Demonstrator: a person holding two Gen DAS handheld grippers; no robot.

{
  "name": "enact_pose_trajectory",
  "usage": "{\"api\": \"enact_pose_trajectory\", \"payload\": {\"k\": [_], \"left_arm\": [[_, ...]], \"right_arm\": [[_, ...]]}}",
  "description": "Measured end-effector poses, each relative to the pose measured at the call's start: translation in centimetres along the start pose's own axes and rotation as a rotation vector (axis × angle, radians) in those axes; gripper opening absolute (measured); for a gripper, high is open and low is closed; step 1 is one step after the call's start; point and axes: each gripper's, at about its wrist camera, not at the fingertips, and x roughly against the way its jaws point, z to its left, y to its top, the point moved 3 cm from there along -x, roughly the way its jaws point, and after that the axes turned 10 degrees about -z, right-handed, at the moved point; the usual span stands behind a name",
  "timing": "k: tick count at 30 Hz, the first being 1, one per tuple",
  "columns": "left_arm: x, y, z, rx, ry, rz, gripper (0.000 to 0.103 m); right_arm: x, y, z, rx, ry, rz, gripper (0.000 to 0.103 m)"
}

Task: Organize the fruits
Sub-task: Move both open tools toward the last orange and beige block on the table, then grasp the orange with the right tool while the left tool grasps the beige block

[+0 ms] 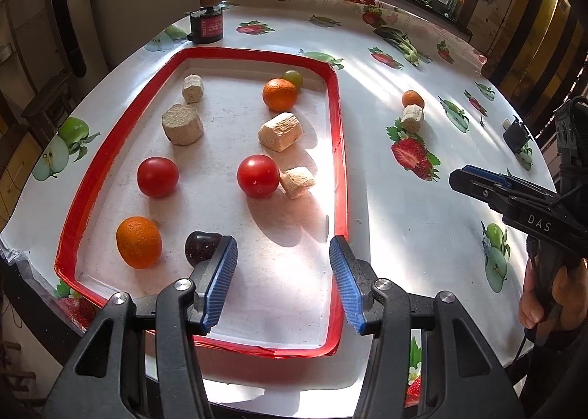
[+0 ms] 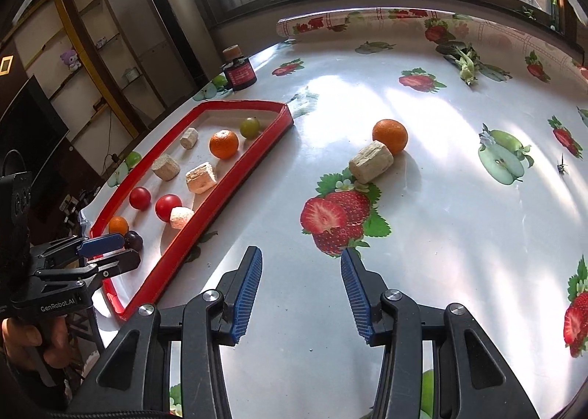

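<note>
Both my claws stood spread and empty: left claw (image 1: 283,283) above the red tray (image 1: 340,147), right claw (image 2: 301,294) facing the stray orange (image 2: 390,136) on the worktop (image 2: 422,235), its next pick, I judged.

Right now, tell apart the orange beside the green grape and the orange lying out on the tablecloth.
The orange beside the green grape sits inside the red-rimmed tray; the orange on the tablecloth lies outside it. The first stands clear of the beige blocks; the second touches a beige block. Both are round, orange and ungripped.

Left tool (image 1: 283,281) and right tool (image 2: 301,294): black plastic frames, silver screws, ribbed blue pads (image 2: 248,294), white lettering.
</note>
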Motion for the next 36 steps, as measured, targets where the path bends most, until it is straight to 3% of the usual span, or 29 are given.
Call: {"api": "enact_pose_trajectory", "payload": {"k": [12,25,27,29,31,36], "left_arm": [[-2.0,1.7,-5.9,-0.080,-0.091,0.009,0.051],[-6.9,5.6,-10.9,-0.110,-0.170,0.042,0.050],[-7.9,6.0,-11.7,-0.115,-0.176,0.052,0.050],[-9.0,6.4,-12.4,-0.121,-0.182,0.060,0.050],[-9.9,6.8,-12.9,-0.123,-0.180,0.068,0.050],[-12.0,8.4,-14.3,-0.116,-0.178,0.055,0.050]], "right_arm": [[-0.4,1.4,-4.1,-0.064,-0.052,-0.021,0.047],[-7.6,7.6,-8.3,-0.151,-0.121,-0.032,0.047],[-8.6,7.9,-8.5,-0.173,-0.090,-0.021,0.048],[-9.3,8.0,-8.5,-0.174,-0.063,-0.005,0.045],[-9.0,8.1,-8.4,-0.170,-0.042,-0.013,0.033],[-6.0,8.4,-9.9,-0.184,-0.085,-0.076,0.033]]}}
